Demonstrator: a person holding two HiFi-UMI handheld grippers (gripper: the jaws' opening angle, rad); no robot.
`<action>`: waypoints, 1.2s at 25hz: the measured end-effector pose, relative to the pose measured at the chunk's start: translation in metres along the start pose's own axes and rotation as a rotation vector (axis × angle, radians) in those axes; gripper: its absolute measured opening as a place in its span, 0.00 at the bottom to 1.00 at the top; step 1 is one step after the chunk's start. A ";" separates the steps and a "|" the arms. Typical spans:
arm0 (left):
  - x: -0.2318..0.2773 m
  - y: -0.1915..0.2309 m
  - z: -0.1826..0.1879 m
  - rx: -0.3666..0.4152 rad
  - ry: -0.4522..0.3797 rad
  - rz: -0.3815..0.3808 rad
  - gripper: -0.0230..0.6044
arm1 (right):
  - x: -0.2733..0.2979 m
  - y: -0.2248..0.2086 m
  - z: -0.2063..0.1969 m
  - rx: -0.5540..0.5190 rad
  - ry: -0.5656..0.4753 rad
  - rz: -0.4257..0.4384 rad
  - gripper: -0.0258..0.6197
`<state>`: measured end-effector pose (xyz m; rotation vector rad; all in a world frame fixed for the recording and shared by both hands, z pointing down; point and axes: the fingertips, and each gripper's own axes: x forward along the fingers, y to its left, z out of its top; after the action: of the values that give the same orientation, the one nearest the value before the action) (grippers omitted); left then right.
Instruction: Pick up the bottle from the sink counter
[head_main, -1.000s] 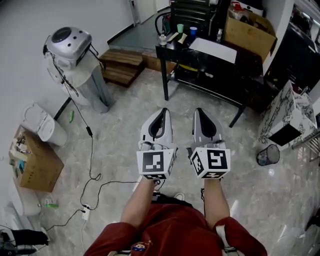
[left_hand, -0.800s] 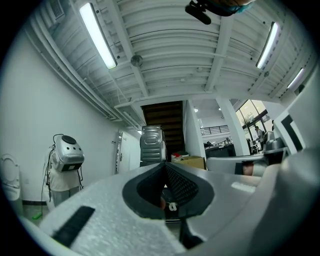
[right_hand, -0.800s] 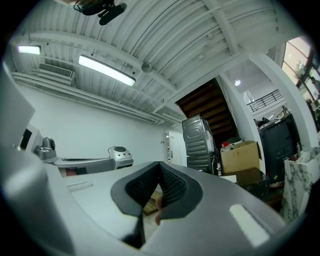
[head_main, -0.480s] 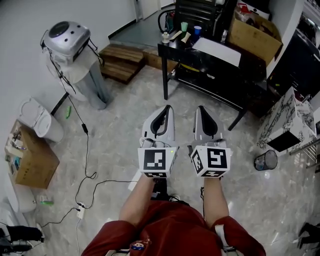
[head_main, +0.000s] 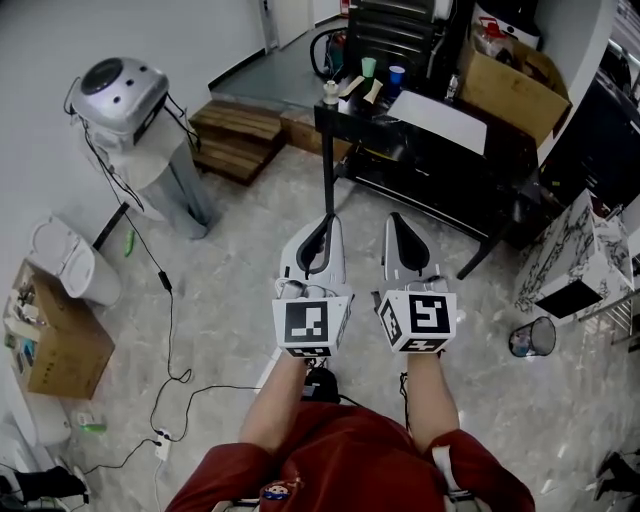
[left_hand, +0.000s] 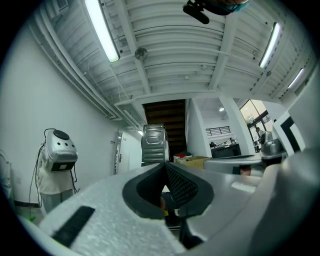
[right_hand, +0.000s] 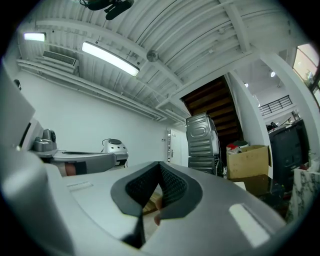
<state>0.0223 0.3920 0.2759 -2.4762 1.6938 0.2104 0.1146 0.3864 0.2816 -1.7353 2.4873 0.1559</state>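
Marble floor (head_main: 230, 270), black table (head_main: 352, 112) edge ahead

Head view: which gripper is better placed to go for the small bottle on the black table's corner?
Left, marginally. The left gripper points almost straight at the small bottle; the right gripper sits further aside. Both are shut, empty and far off.

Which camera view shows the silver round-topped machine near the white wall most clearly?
The head view: the silver machine is seen whole from above, with its stand and cables. In the left gripper view the machine is small, side-on, at the left edge. In the right gripper view only its top shows, far off.
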 end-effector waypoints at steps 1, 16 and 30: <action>0.008 0.006 -0.002 0.002 0.000 0.002 0.04 | 0.010 0.000 -0.002 -0.004 0.003 0.003 0.04; 0.107 0.086 -0.029 -0.016 0.038 -0.011 0.04 | 0.135 -0.003 -0.033 -0.007 0.063 -0.002 0.04; 0.181 0.169 -0.050 -0.031 0.039 -0.025 0.04 | 0.246 0.013 -0.050 -0.028 0.075 -0.014 0.04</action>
<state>-0.0688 0.1565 0.2849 -2.5380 1.6865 0.1886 0.0164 0.1553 0.2956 -1.8012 2.5360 0.1276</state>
